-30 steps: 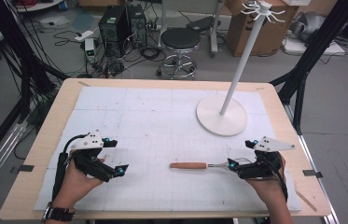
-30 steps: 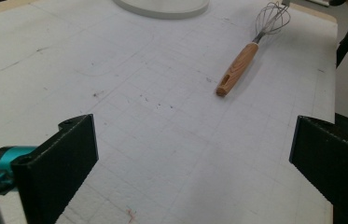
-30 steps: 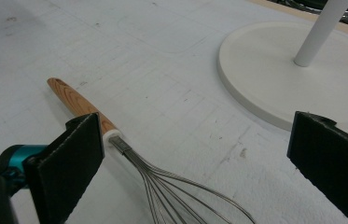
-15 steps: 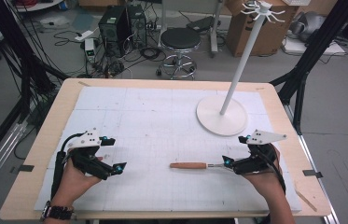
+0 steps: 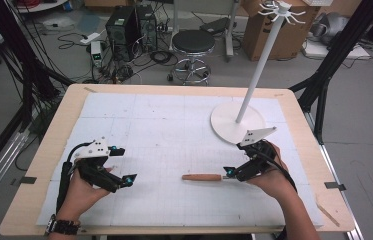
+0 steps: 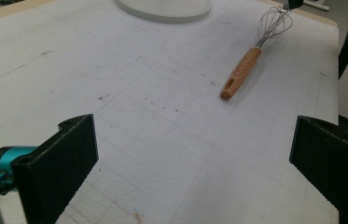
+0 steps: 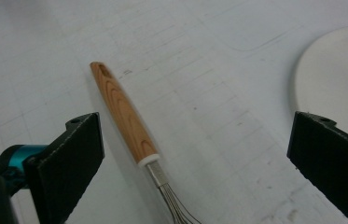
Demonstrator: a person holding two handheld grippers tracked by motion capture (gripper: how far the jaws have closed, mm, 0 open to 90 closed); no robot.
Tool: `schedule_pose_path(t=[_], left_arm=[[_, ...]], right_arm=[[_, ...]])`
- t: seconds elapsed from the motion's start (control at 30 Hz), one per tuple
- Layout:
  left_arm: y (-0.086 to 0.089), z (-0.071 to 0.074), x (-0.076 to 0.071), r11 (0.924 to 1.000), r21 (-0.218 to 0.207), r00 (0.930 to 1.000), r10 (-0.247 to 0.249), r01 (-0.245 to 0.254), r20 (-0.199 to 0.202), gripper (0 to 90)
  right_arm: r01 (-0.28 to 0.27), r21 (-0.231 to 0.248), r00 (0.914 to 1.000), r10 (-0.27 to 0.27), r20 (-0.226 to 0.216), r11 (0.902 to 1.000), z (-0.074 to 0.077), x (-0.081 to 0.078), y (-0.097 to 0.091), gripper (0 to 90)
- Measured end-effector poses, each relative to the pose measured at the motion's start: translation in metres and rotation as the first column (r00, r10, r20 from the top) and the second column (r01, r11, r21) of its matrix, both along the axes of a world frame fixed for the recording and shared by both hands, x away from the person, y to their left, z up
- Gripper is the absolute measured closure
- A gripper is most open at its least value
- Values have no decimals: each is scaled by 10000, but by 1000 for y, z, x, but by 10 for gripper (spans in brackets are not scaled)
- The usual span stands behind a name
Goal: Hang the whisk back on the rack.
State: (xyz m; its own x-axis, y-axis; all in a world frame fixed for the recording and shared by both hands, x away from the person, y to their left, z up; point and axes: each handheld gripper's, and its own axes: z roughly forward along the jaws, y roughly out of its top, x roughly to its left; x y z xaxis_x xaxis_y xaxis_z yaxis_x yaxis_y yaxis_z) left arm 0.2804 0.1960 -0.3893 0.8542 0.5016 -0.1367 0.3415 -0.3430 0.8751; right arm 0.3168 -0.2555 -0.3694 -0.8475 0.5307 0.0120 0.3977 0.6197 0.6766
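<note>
White gridded matting covers the wooden table, with a hook stand's round base at the far right. A wooden-handled whisk lies flat near the front edge. The right gripper hovers over its wire end, jaws wide; the left gripper waits well apart, jaws also wide. This looks like a reach; next probably lowering to straddle the neck.

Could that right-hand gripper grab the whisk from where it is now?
Probably yes. The right gripper is open, just over the whisk, whose wooden handle lies between its spread jaws with bare mat around it. Nothing blocks it; the stand's base sits off to one side.
</note>
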Motion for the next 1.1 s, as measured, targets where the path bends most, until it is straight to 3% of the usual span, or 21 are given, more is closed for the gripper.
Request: schedule_pose_path(t=[0.13,0.37,0.43,0.53,0.77,0.9,1.1], left_arm=[[0,-2,0,10000,11,10000,37,-37,-58,16],[-2,-1,-1,10000,29,10000,4,-4,-17,16],[-2,-1,0,10000,86,10000,-18,18,-16,16],[-2,-2,-1,9999,106,10000,37,-37,-29,16],[-1,0,-1,10000,26,10000,36,-36,13,16],[-1,-1,0,9999,115,10000,13,-13,-1,16],[-3,-1,-2,9999,109,10000,-24,23,24,16]], right_arm=[[-352,-694,9986,323,-421,9970,-10,3,12,25],[-906,-1267,9930,799,-872,9878,-22,6,29,69],[-1155,-1473,9889,997,-1104,9823,-26,6,35,151],[-1504,-1761,9797,1228,-1585,9728,-32,9,43,201],[-2288,-2692,9525,1580,-2604,9355,-47,12,60,487],[-2201,-3198,9626,1521,-2240,9216,-46,7,62,600],[-2315,-3402,9638,1671,-2079,9114,-45,4,65,655]])
